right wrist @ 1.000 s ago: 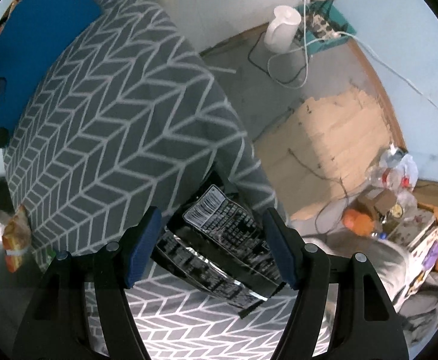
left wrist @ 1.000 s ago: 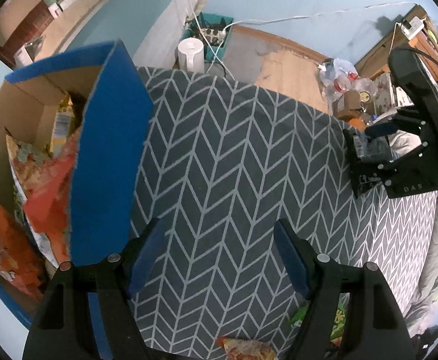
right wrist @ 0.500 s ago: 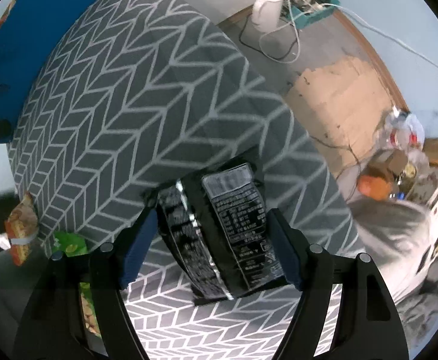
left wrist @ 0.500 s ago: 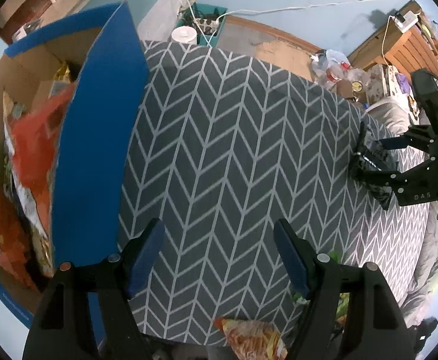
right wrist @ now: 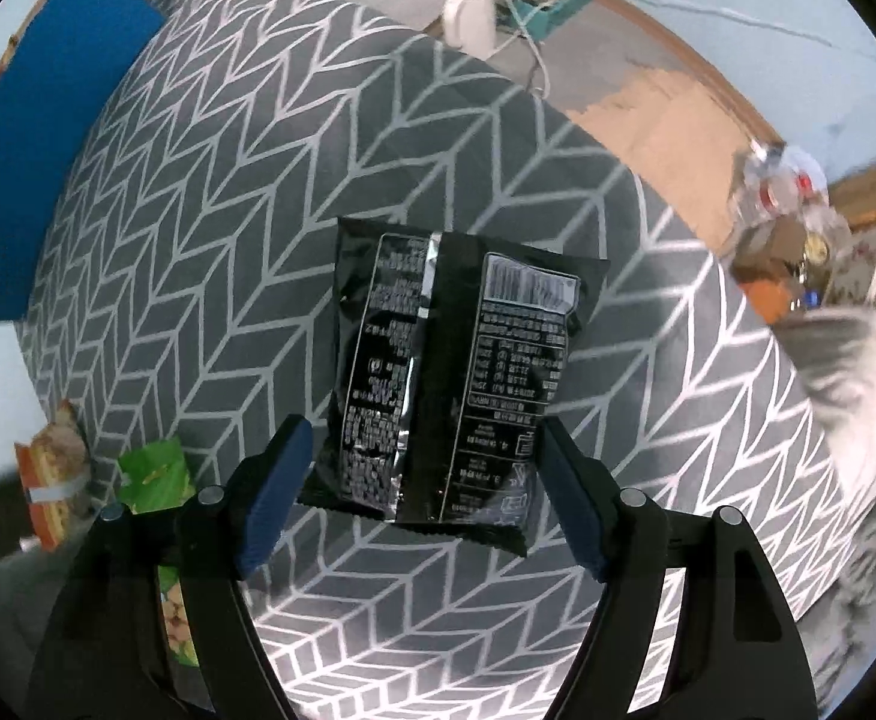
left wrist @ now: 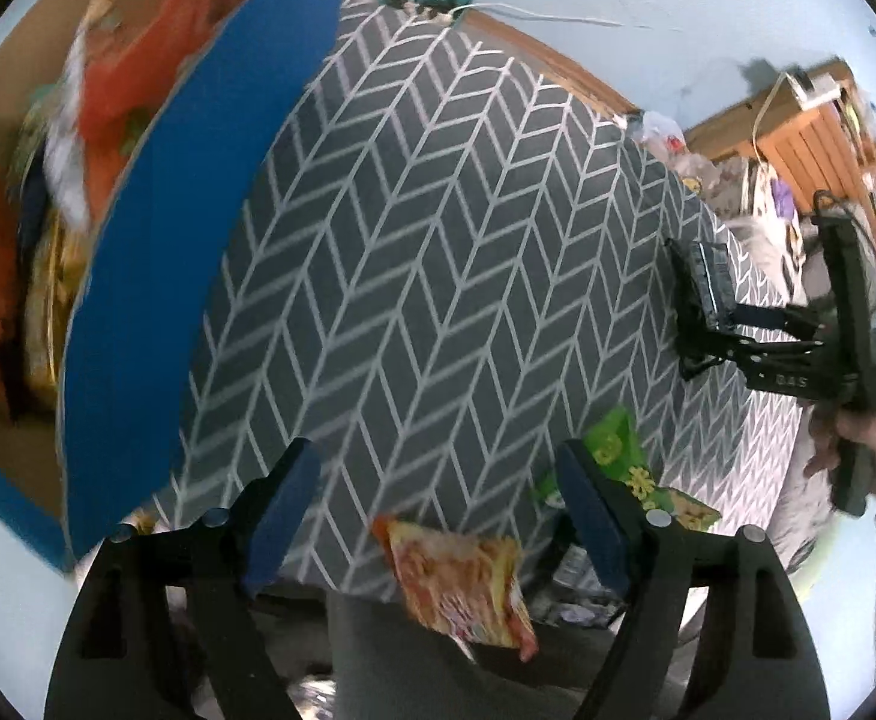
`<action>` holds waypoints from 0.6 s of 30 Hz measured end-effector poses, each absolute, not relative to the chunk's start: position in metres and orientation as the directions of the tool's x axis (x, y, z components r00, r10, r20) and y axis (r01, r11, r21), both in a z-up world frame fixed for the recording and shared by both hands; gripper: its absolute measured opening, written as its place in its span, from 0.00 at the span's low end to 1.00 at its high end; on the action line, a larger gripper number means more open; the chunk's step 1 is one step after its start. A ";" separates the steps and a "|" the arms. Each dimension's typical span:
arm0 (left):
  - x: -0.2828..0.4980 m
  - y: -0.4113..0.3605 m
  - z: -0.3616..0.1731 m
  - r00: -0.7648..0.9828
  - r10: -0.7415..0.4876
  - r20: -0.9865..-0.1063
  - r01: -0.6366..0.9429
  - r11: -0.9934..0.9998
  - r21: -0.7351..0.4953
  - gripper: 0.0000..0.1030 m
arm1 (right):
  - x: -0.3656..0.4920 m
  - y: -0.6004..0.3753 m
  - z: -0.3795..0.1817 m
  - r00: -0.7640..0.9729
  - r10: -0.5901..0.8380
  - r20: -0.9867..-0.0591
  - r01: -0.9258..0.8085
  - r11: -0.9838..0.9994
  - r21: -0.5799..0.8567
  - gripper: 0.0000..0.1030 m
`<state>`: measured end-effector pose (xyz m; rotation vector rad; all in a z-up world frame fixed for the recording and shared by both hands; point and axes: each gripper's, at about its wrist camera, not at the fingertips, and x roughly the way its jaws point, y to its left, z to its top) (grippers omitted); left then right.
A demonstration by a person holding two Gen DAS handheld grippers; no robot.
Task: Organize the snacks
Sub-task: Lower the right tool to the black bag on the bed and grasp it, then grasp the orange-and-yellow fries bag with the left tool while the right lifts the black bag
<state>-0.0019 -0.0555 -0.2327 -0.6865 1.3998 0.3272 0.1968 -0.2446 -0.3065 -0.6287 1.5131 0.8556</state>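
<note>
While pointing down | right gripper [right wrist: 423, 480] straddles black packet [right wrist: 450, 384]

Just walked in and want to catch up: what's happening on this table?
A person is sorting snacks with two handheld grippers. The right gripper hangs over a black snack packet on the patterned cloth, jaws open around it. The left gripper is open and empty near an orange packet. A blue box already holds snacks.
</note>
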 end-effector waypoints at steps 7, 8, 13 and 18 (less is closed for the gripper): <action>-0.020 -0.071 -0.244 0.166 -0.183 -0.969 -0.664 0.705 -0.248 0.80 | 0.208 -0.237 -0.314 -0.080 0.079 -0.994 -0.744 0.659 0.112 0.73; -0.022 -0.072 -0.246 0.165 -0.182 -0.969 -0.676 0.695 -0.246 0.80 | 0.209 -0.234 -0.316 -0.068 0.064 -0.996 -0.740 0.667 0.094 0.73; -0.033 -0.076 -0.245 0.180 -0.170 -0.969 -0.727 0.641 -0.248 0.80 | 0.201 -0.225 -0.324 -0.048 0.028 -0.998 -0.725 0.687 0.054 0.73; -0.041 -0.081 -0.248 0.183 -0.167 -0.969 -0.760 0.601 -0.247 0.80 | 0.184 -0.228 -0.317 -0.007 0.047 -0.999 -0.729 0.683 0.038 0.63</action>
